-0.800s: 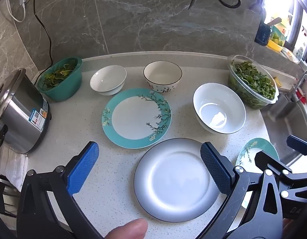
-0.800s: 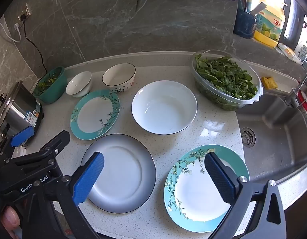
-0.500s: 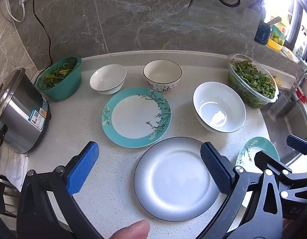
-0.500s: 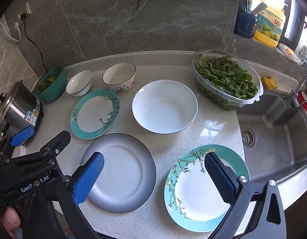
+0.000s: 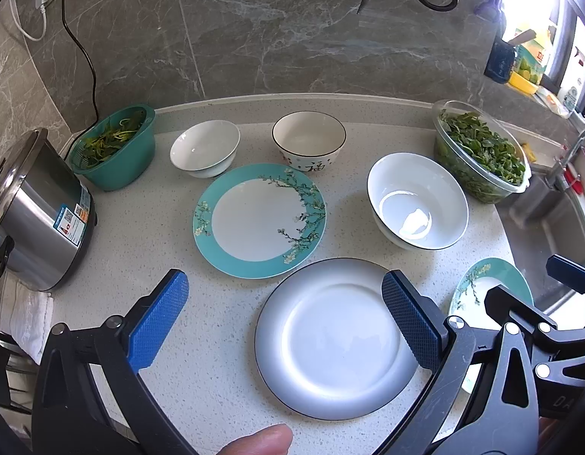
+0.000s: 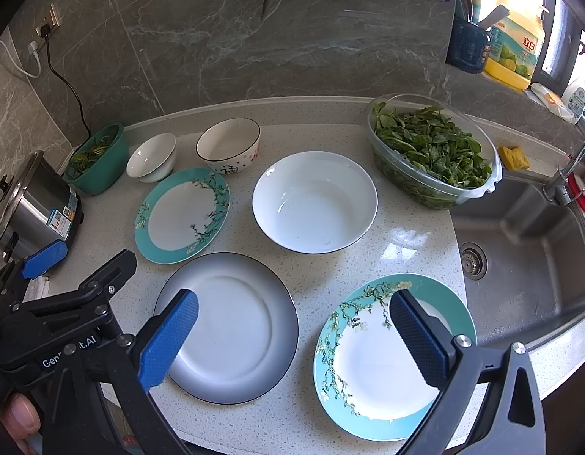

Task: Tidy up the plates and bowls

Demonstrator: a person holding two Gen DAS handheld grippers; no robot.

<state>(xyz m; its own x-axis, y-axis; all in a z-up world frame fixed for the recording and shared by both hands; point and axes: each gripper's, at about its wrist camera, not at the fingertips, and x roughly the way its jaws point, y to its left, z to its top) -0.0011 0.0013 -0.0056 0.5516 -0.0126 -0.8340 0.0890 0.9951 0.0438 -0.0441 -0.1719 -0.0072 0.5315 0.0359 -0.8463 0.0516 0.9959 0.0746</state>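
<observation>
Right wrist view shows the steel sink (image 6: 527, 250), drain and yellow sponge (image 6: 514, 157), and all of the near-right teal plate (image 6: 395, 356); the left wrist view shows only a sliver of that plate (image 5: 482, 284) behind the right gripper's frame, plus a white cloth (image 5: 25, 314) near the rice cooker (image 5: 38, 212). Left gripper (image 5: 285, 314) and right gripper (image 6: 292, 337) both spread wide, holding nothing, above the near edge. Count, near to far: three plates (grey-rimmed plate (image 6: 231, 326), two teal, the second (image 6: 182, 214) farther left), three bowls (large white bowl (image 6: 315, 201), small white bowl (image 6: 152, 157), patterned bowl (image 6: 230, 148)), two tubs of greens, on a speckled pale countertop (image 6: 406, 239) under grey marble wall.
</observation>
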